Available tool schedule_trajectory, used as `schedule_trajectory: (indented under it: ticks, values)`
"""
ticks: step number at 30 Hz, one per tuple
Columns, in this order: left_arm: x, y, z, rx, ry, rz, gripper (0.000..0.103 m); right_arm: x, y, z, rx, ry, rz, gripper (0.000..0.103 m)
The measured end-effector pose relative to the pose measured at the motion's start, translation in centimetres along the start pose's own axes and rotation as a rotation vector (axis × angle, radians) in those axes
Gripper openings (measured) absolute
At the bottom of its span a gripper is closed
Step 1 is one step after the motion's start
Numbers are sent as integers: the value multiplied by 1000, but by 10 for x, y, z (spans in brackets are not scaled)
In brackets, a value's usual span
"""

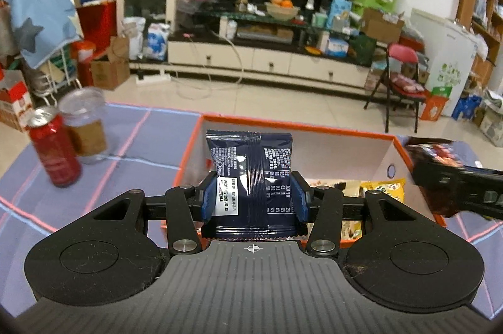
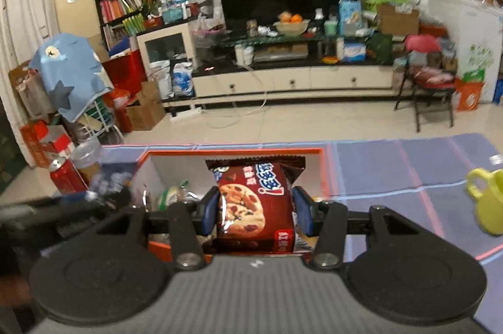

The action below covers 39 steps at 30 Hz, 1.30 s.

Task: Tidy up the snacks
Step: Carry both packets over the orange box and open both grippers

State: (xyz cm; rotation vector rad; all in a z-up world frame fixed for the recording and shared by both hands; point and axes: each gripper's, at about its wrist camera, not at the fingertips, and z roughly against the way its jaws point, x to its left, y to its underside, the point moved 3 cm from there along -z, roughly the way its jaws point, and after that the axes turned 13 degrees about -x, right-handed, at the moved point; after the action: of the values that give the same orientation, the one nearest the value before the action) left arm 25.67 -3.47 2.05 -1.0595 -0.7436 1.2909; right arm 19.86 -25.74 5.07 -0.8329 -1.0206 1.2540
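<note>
My left gripper (image 1: pixel 254 202) is shut on a dark blue snack packet (image 1: pixel 251 177), held upright over the near edge of an orange-rimmed white box (image 1: pixel 345 145). Yellow and other snack packs (image 1: pixel 383 188) lie inside that box. In the right wrist view my right gripper (image 2: pixel 256 213) is shut on a red chocolate-chip cookie packet (image 2: pixel 254 205), above the same box (image 2: pixel 239 153). The right gripper with its dark packet shows blurred at the right edge of the left view (image 1: pixel 456 177). The left gripper appears blurred at the left of the right view (image 2: pixel 63 211).
A red drink can (image 1: pixel 55 148) and a clear plastic cup (image 1: pixel 86 126) stand left of the box on the blue tablecloth (image 1: pixel 141 139). A yellow-green mug (image 2: pixel 489 202) sits at the right of the cloth. Beyond the table lies a cluttered living room with a TV stand.
</note>
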Motion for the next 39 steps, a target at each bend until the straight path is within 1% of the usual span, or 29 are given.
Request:
schedule_trajectory:
  ticks: [3,6,9,13,21,23,24,25,26,27,29,33,35,37,39]
  values:
    - [-5,7,-23,26,-13,-15,19,7,10,-26,34,1,6,51]
    - [-4,12,-31,40,-18,-14,18,10,20,-40,61,9,4,51]
    - [-4,13,-30,35,-26,-26,18,13,23,-40,64,9,19,51]
    - [-6,13,-27,28,-63,-63,19,17,22,-34,47,30,55,51]
    - [-15,12,-23,17,-56,-92,20,15,17,-30,32,48,65,51]
    - [-13,12,-24,11,-34,-99,27,16,18,-31,30,52,72,53]
    - [-12,13,-22,4,-21,-101,52,16,18,-31,29,54,77,57]
    - [-10,13,-22,-7,-46,-102,72,18,19,-31,21,60,83,61]
    - [-9,13,-21,-18,-64,-104,77,18,18,-31,14,68,92,62]
    - [-7,12,-21,-22,-60,-103,81,16,17,-29,0,82,104,65]
    - [-1,9,-18,-18,-48,-81,81,13,13,-25,-18,80,103,65]
    - [21,-2,0,-50,-71,-58,81,1,5,-4,-70,82,129,65]
    - [35,-6,12,-62,-89,-41,81,-8,4,10,-87,68,147,65]
    - [52,-6,25,-69,-112,-12,81,-17,9,29,-83,39,156,70]
    - [66,1,38,-63,-132,-5,81,-25,21,45,-58,35,145,71]
